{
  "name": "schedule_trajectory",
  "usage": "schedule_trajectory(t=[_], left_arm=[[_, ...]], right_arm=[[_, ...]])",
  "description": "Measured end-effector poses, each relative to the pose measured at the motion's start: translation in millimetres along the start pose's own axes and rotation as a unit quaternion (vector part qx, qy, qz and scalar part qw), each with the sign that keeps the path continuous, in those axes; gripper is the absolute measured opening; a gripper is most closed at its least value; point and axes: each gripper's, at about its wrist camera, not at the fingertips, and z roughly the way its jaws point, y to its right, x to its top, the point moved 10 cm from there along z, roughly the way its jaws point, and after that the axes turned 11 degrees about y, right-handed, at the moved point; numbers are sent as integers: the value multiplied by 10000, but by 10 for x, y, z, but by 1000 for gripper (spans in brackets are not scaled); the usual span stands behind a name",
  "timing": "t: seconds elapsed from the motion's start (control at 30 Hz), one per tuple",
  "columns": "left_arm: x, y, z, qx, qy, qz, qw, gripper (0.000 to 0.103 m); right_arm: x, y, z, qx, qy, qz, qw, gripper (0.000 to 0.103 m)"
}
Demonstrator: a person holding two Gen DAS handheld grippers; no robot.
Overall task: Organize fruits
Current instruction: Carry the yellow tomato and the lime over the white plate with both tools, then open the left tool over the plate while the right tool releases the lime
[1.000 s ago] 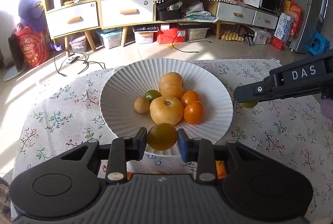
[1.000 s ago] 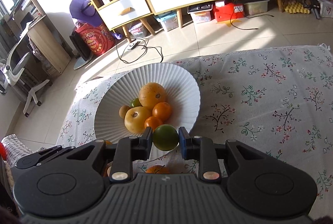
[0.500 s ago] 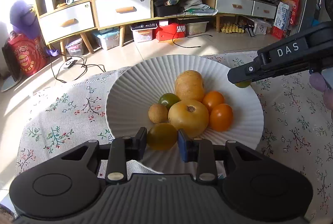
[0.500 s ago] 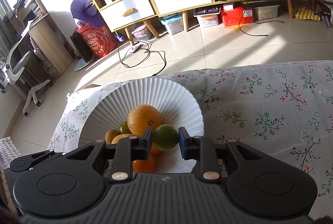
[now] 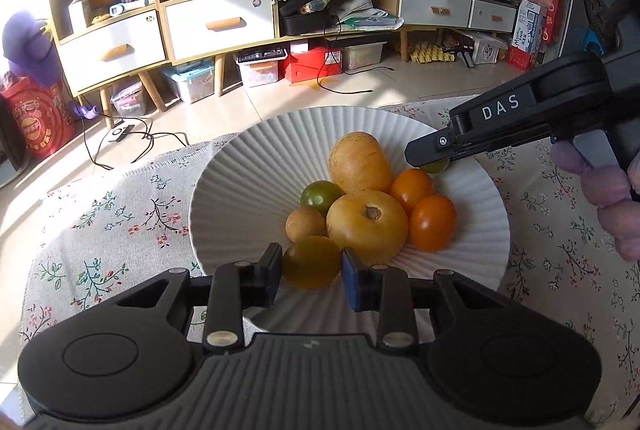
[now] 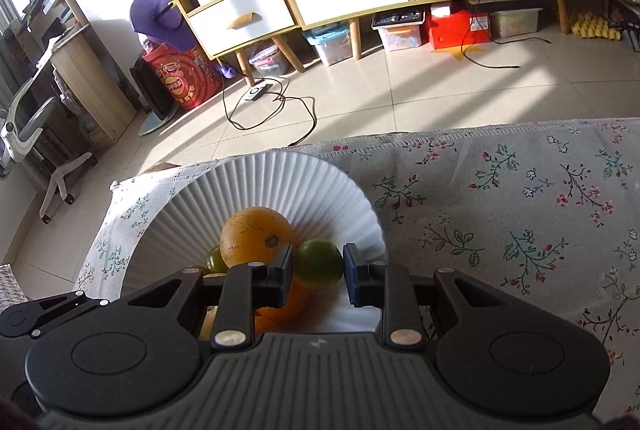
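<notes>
The left hand-held gripper [image 5: 311, 267] clamps a yellow-green fruit [image 5: 310, 262] over the white plate's [image 5: 248, 182] near rim — the right hand-held gripper [image 6: 318, 268] pinches a green fruit [image 6: 319, 263] above the plate's right side.

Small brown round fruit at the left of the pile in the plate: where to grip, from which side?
Small brown fruit: grip across its widest middle, coming from above on its open left side. The green fruit and big yellow fruit crowd its back and right.
</notes>
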Motion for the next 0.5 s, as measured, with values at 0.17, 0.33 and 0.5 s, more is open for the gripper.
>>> schedule_trajectory(t=[0.17, 0.33, 0.5], left_arm=[[3, -23, 8, -4, 1, -26, 10000, 20], [8, -38, 3, 40, 30, -26, 10000, 25], [34, -43, -36, 62, 77, -81, 9999, 48]], right_arm=[[-4, -6, 21, 17, 0, 23, 10000, 24], [13, 5, 11, 37, 11, 80, 10000, 27], [42, -11, -12, 68, 40, 113, 9999, 32]])
